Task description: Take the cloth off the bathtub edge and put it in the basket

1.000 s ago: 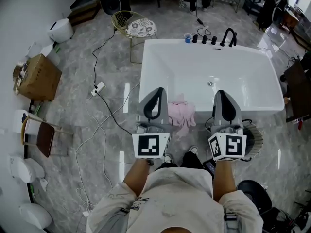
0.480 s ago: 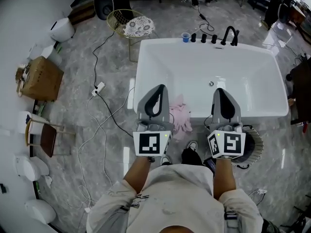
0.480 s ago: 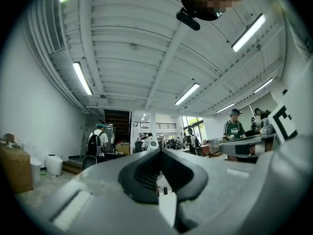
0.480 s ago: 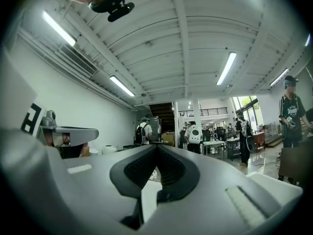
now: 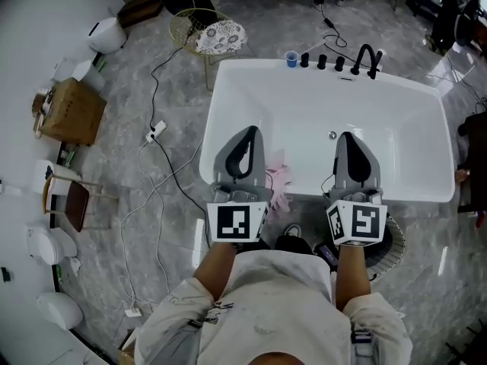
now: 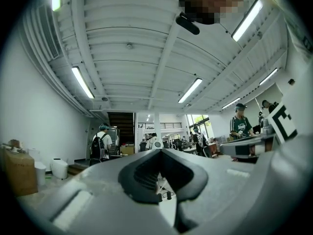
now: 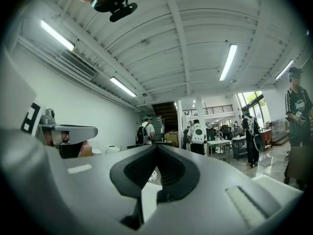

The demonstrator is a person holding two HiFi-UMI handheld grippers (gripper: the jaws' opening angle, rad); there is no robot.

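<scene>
**Tool state.** In the head view, the left tool (image 5: 246, 132) and the right tool (image 5: 348, 137) are held side by side over the near half of the white bathtub (image 5: 228, 90). Both are pointed away from the person toward the black faucet (image 5: 365, 55). In the left gripper view, the jaws of the left tool (image 6: 157, 152) are seen closed together at the tips, with nothing between them. In the right gripper view, the jaws of the right tool (image 7: 156, 147) are likewise closed together and empty.

**Cloth position.** The pink cloth (image 5: 278, 185) is draped over the near edge of the bathtub, and part of it hangs down the outer side toward the floor. It is located between the 2 tools, just beside the right flank of the left tool's body, which covers part of it. It lies well back from the tips of both tools, nearer the person. It is gripped by neither tool.

**Basket position.** The round dark basket (image 5: 394, 238) stands on the floor outside the bathtub, near its near right corner. It is partly covered by the marker cube of the right tool. The cloth and the basket are apart.
</scene>
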